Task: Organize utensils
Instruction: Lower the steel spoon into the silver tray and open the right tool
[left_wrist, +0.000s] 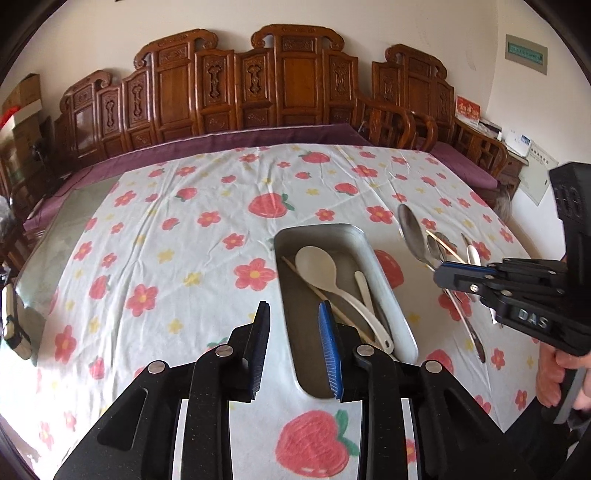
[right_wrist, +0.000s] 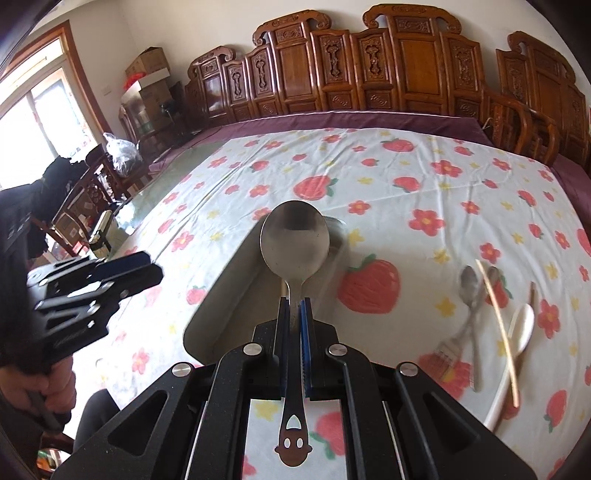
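Note:
A metal tray (left_wrist: 388, 280) lies on the flowered tablecloth and holds two white spoons (left_wrist: 317, 264) and a chopstick. My left gripper (left_wrist: 295, 317) is open and empty just above the tray's near end. My right gripper (right_wrist: 294, 306) is shut on the handle of a big steel spoon (right_wrist: 294, 236), held bowl forward over the tray (right_wrist: 221, 295). In the left wrist view the right gripper (left_wrist: 441, 273) is to the right of the tray, with that spoon (left_wrist: 412, 230) sticking out. Loose steel spoons (right_wrist: 471, 284), chopsticks (right_wrist: 496, 314) and a white spoon (right_wrist: 522, 325) lie right of the tray.
The left gripper (right_wrist: 147, 271) shows at the left of the right wrist view. Carved wooden chairs (left_wrist: 288, 77) line the far side of the table. A small brush (right_wrist: 445, 354) lies by the loose spoons. The cloth (left_wrist: 166, 229) left of the tray is bare.

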